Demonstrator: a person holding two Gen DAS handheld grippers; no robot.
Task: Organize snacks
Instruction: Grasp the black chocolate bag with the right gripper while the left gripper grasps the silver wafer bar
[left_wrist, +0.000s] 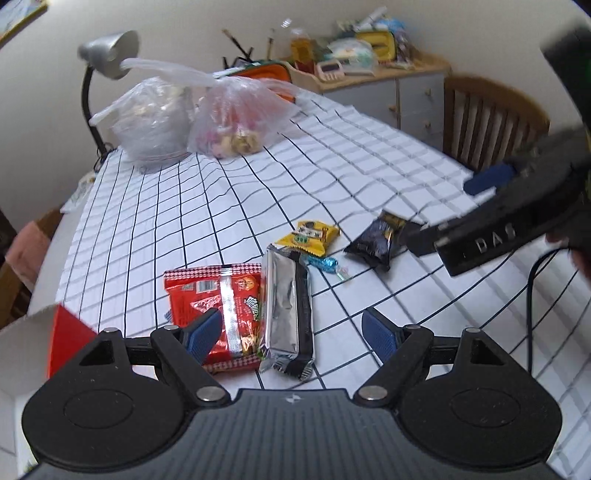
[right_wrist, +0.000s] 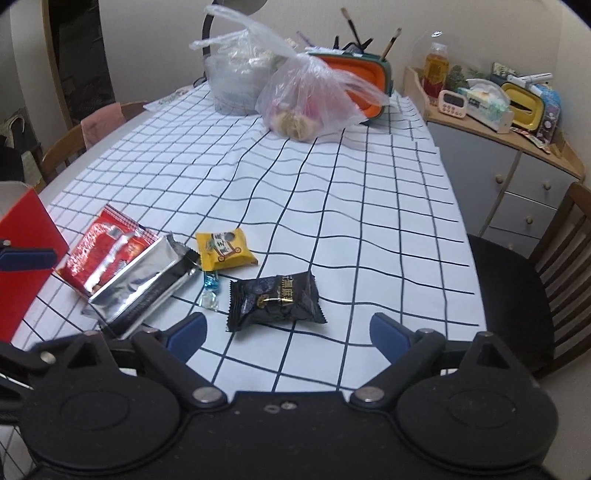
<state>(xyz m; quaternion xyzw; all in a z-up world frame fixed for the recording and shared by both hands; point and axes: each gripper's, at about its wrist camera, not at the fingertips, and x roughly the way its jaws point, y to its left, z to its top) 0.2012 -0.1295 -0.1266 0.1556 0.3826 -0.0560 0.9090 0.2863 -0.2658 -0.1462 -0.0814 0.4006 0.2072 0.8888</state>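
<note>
Several snacks lie on the checked tablecloth (left_wrist: 332, 155). A red packet (left_wrist: 207, 291) (right_wrist: 99, 251) and a silver packet (left_wrist: 286, 306) (right_wrist: 144, 280) lie side by side. Behind them are a yellow packet (left_wrist: 308, 236) (right_wrist: 223, 249), a small blue candy (left_wrist: 325, 264) (right_wrist: 211, 282) and a black packet (left_wrist: 376, 242) (right_wrist: 275, 301). My left gripper (left_wrist: 291, 332) hangs open over the red and silver packets, its pads apart from them. My right gripper (right_wrist: 290, 328) is open just before the black packet, with nothing held. A red box (left_wrist: 66, 332) (right_wrist: 26, 221) stands at the left.
Two clear plastic bags (left_wrist: 229, 122) (right_wrist: 306, 99) sit at the table's far end beside a desk lamp (left_wrist: 107, 55) and an orange basin (right_wrist: 365, 81). A cluttered cabinet (right_wrist: 491, 162) and a wooden chair (right_wrist: 517, 280) stand to the right.
</note>
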